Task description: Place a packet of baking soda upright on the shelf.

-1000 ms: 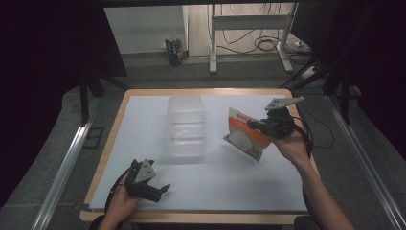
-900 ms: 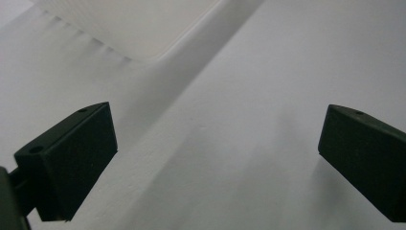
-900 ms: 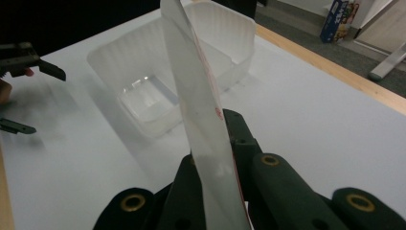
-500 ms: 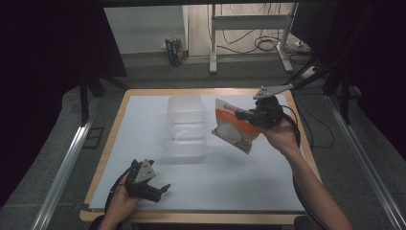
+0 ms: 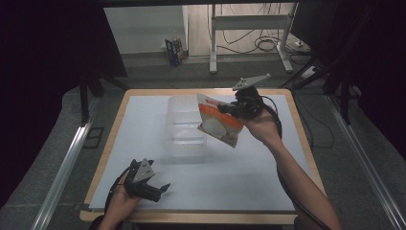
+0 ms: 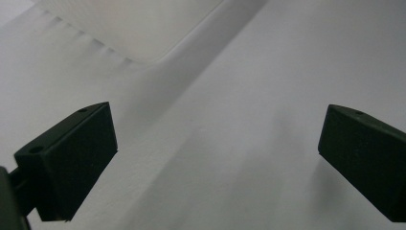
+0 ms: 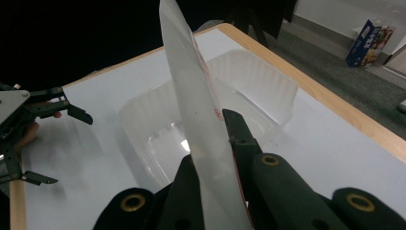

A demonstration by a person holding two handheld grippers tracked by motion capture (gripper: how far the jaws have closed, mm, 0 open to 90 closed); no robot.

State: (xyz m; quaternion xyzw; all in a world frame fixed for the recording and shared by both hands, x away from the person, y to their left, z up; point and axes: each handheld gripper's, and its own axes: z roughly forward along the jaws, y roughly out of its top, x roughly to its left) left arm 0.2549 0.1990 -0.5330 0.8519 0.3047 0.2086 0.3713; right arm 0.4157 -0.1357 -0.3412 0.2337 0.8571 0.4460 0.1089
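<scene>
R gripper (image 5: 229,109) is clamped tight on a bag (image 5: 218,125), an orange-and-white pouch w/ a red strip at its top edge. High view: bag hangs in the air, tilted, its lower corner pointing down toward the table (image 5: 249,191), just right of a clear tray (image 5: 184,125) and overlapping the tray's right rim in that view. R gripper view: the bag (image 7: 198,124) stands edge-on between the two black jaws, which press on it from both sides; the tray (image 7: 249,81) lies beyond and under it, two compartments, nothing in either as far as the view shows. Whether the bag touches the tray can't be told; looks apart. The person's R hand (image 5: 263,127) holds the gripper over the far-right part of the white table top, cable trailing along the forearm. L gripper (image 5: 160,188) sits low at the near-left of the table, resting on or just above the surface, in the L hand (image 5: 125,199). L gripper view: jaws wide apart, nothing between them, bare white table below and a corner of the tray (image 6: 139,28) at top. The two grippers are well apart.
</scene>
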